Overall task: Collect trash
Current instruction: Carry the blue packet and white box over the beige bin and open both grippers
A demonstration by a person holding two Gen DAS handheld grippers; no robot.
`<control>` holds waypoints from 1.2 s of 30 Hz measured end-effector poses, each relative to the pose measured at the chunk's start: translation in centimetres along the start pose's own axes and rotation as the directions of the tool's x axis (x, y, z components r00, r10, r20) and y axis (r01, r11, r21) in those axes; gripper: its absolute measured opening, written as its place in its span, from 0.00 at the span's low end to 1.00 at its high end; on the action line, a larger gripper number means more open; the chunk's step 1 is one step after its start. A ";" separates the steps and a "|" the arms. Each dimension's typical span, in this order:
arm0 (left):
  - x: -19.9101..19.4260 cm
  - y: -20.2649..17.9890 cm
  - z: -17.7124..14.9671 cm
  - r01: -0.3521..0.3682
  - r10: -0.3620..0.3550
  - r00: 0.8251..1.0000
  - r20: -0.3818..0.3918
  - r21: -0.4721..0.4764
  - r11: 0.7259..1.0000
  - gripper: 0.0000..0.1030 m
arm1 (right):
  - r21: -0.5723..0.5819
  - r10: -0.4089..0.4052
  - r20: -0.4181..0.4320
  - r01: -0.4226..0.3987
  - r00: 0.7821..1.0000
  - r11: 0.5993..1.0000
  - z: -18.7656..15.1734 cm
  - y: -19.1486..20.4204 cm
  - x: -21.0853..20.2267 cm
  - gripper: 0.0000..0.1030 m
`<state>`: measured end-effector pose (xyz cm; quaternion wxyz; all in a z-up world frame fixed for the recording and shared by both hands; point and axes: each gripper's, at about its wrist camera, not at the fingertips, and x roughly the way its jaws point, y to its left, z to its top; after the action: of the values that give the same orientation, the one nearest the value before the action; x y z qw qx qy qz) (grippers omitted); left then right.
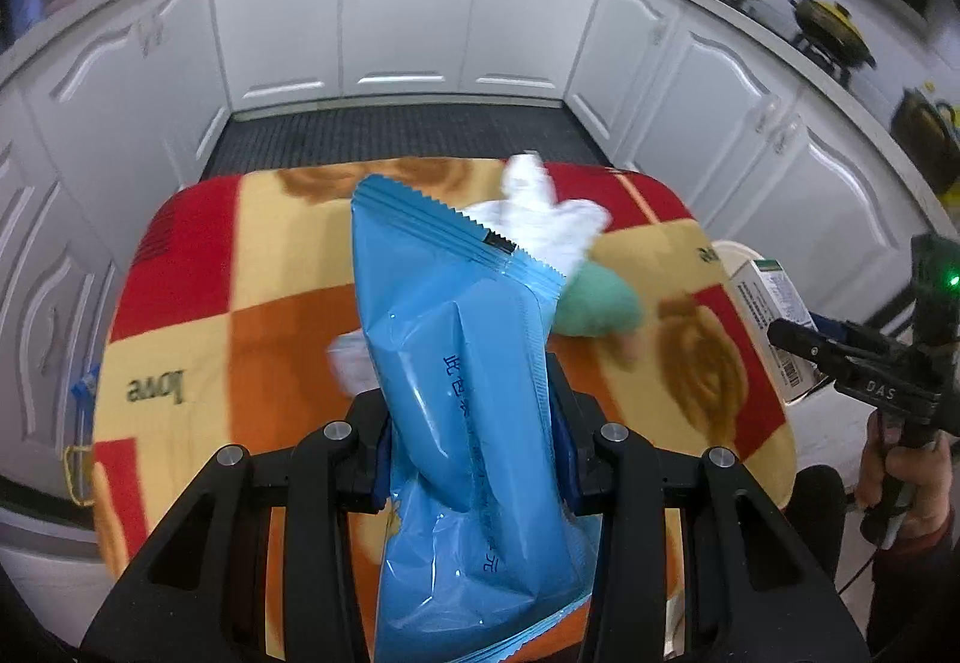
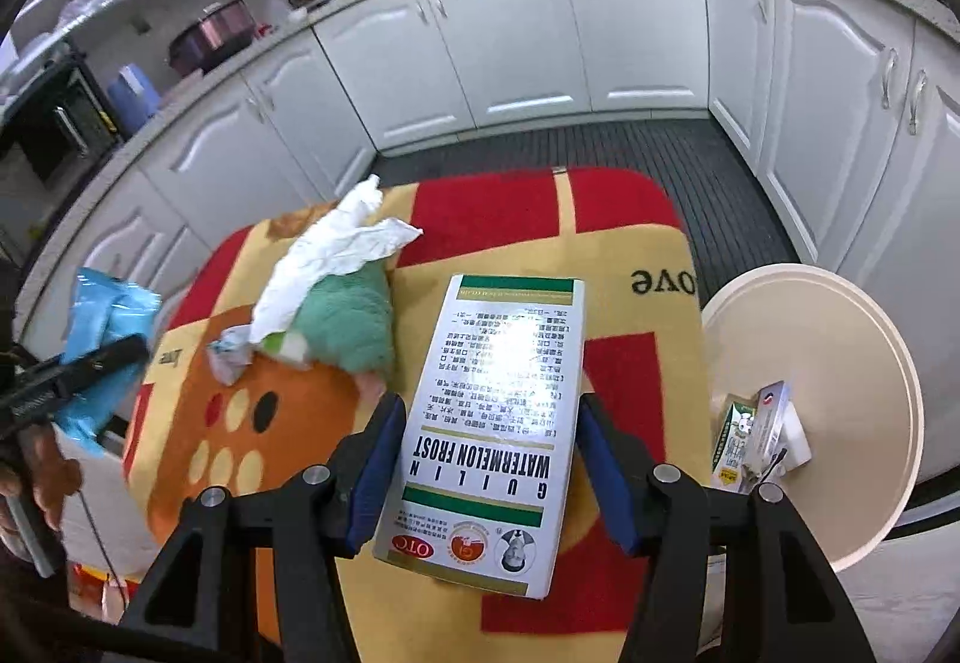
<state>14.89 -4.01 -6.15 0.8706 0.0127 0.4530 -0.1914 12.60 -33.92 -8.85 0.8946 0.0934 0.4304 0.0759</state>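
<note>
The left gripper pinches a blue snack wrapper between its blue-padded fingers, the packet standing up out of the claw with its crimped top edge tilted toward the cabinets and its lower end hanging down below the pads. The right gripper is closed on a white medicine box printed "Guilin Watermelon Frost", gripped by its long sides and held above a small table covered with a red, orange and yellow cloth. On that cloth lie a crumpled white tissue draped over a green cloth lump, with a small scrunched bit of wrapper just beside them. To the right of the table stands a round cream bin, and inside it sit a few small cartons. In the left wrist view the right gripper shows at the right edge with the box in its claw, held over the table's right edge, near the bin. White kitchen cabinets curve around behind a dark ribbed floor mat
</note>
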 end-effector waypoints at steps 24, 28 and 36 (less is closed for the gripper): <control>5.6 -13.0 -0.8 0.030 -0.021 0.998 -0.053 0.187 0.982 0.37 | -0.054 -0.083 -0.185 0.074 0.979 0.996 -5.9 -3.3 2.5 0.59; 5.9 -14.1 -0.5 0.043 -0.033 0.998 -0.053 0.195 0.980 0.37 | -0.064 -0.115 -0.122 0.108 0.986 0.992 -5.7 -3.8 1.0 0.55; 7.2 -19.0 0.7 0.090 -0.079 0.995 -0.052 0.245 0.965 0.37 | 0.047 -0.148 -0.011 0.149 0.989 0.988 -4.3 -8.8 -4.2 0.54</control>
<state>12.60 -24.11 -8.61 0.8436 0.1056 0.4440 -0.2829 7.10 -42.89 -10.35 0.8937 0.0821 0.4411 -0.0008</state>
